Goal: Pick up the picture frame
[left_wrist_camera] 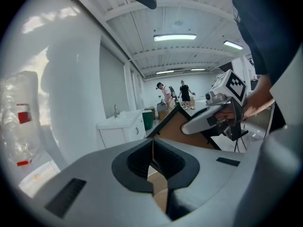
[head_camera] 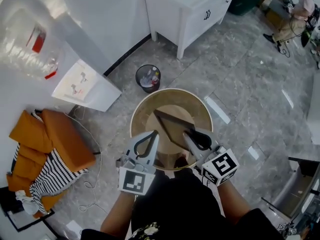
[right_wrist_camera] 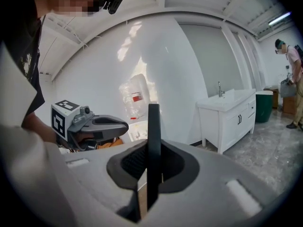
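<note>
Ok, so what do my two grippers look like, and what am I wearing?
The left gripper and right gripper are light grey, tapered shells with black ribbed pads inside the jaws. Each carries a white cube with black square markers. The person wears a dark top.

A small black waste bin (head_camera: 148, 78) stuffed with litter stands on grey marble floor tiles (head_camera: 250, 94), just above a round light-wood table with a raised rim (head_camera: 170, 90) at centre frame. A white bathroom cabinet (head_camera: 187, 9) fills the top centre, and a seated person (head_camera: 295, 16) occupies the upper right corner. At lower left, orange cushions (head_camera: 55, 139) touch black-and-white striped fabric (head_camera: 52, 176). Above them are a white printed card (head_camera: 77, 81) and, at upper left, a clear plastic bottle with red markings (head_camera: 30, 44).
</note>
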